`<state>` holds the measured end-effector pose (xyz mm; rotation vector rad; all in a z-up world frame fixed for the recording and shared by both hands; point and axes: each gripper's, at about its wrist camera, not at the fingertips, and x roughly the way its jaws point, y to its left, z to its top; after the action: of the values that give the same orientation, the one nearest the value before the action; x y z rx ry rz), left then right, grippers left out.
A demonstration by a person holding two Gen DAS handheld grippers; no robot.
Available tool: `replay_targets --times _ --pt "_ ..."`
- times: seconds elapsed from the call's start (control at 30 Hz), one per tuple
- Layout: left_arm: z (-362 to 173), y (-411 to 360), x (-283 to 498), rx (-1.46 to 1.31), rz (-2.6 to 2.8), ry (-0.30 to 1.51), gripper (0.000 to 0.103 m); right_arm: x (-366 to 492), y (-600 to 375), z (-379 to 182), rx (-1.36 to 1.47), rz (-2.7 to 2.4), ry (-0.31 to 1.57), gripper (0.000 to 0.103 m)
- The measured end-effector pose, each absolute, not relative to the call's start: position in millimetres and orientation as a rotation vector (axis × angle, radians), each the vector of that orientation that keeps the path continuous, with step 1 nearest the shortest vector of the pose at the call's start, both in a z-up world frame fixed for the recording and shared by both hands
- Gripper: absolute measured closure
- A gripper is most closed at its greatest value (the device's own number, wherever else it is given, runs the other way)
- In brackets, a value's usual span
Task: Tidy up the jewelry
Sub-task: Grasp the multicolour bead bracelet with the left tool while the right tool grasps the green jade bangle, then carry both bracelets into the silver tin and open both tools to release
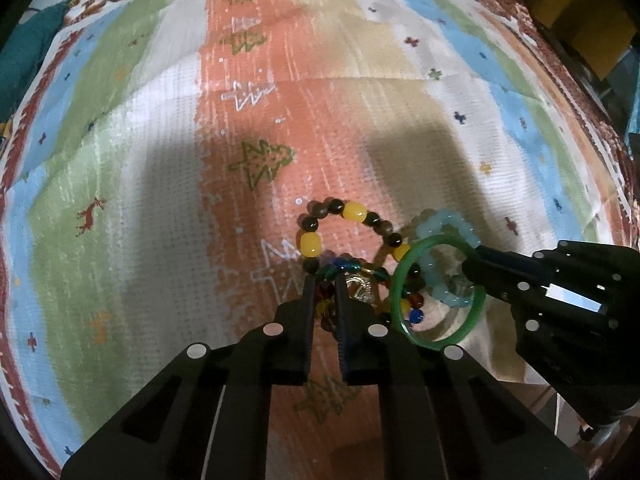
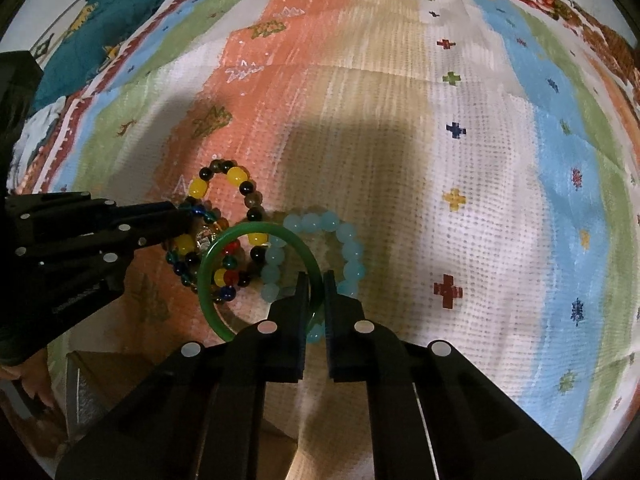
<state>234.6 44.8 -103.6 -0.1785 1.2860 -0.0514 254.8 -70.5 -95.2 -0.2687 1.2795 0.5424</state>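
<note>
I see my left claw (image 1: 323, 280) clamped on the multicoloured bead bracelet (image 1: 340, 270) and my right claw (image 2: 317, 280) clamped on the green bangle (image 2: 256, 232) (both overlap on the striped tabletop cloth (image 2: 400, 140)).

Two matte black tools (image 1: 324, 280) (image 2: 316, 280) with ridged fingers (image 1: 308, 320) and round silver screw heads.

— What covers the surface?
— A striped cloth (image 2: 460, 240) — orange, beige, white, blue, green bands with small trees and crosses, creased, partly shadowed.
— Beyond it?
— Teal fabric (image 2: 120, 12), perhaps a cushion.
</note>
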Motion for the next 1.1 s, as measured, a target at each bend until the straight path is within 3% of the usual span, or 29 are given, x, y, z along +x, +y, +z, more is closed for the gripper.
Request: replay_targets --times 1.1 --pt "-36.0 43.2 191.1 -0.225 -0.093 1.112 0.094 224.0 -91.4 -52.6 -0.224 0.549 1.180 0.094"
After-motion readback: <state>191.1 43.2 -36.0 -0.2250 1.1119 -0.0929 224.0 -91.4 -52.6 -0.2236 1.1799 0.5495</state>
